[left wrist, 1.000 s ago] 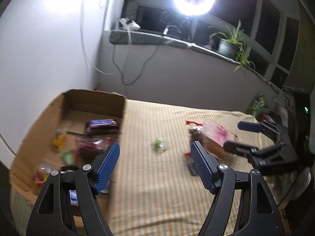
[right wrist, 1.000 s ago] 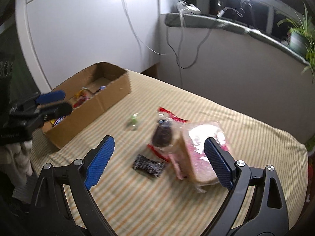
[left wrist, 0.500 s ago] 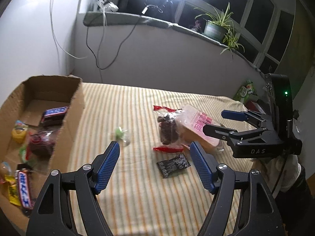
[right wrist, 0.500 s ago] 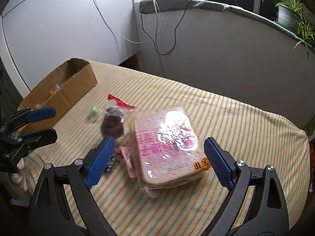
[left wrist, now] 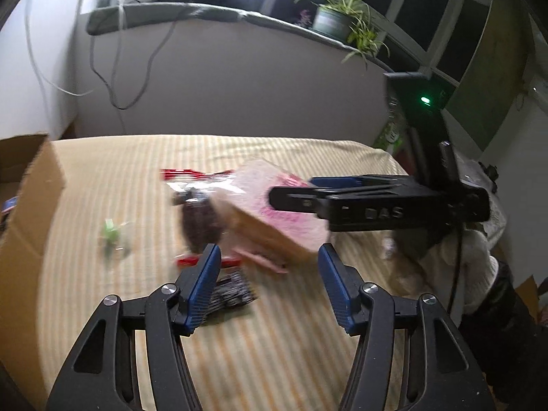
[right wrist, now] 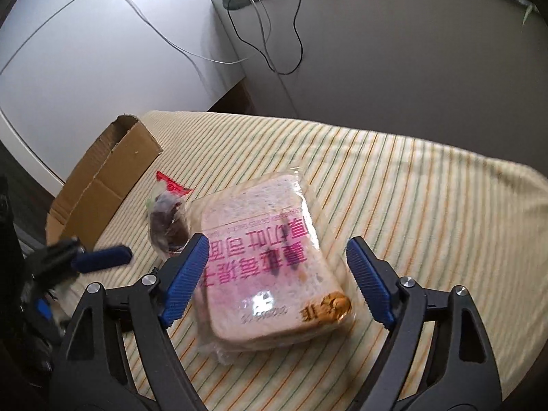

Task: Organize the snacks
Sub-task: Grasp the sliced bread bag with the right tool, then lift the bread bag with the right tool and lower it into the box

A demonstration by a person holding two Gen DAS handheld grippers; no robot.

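A clear bag of sliced bread point(right wrist: 270, 267) with pink print lies on the striped cloth; it also shows in the left wrist view point(left wrist: 274, 219). My right gripper point(right wrist: 277, 281) is open, its jaws either side of the bread and just above it; it also shows in the left wrist view point(left wrist: 294, 191). My left gripper point(left wrist: 267, 287) is open and empty, near a black packet point(left wrist: 229, 294). A bag of dark snacks point(left wrist: 198, 219) with red trim lies beside the bread. A small green candy point(left wrist: 111, 233) lies toward the cardboard box point(left wrist: 27, 205).
The cardboard box point(right wrist: 102, 185) stands at the table's left edge. The striped table point(right wrist: 428, 205) ends at a grey wall with hanging cables point(left wrist: 116, 68). A potted plant point(left wrist: 339, 17) sits on the ledge. A white-gloved hand point(left wrist: 469, 257) is at right.
Both grippers have moved closer to the bread. The left view has swung right, so the box has slid to its left edge. The right jaws now straddle the bread.
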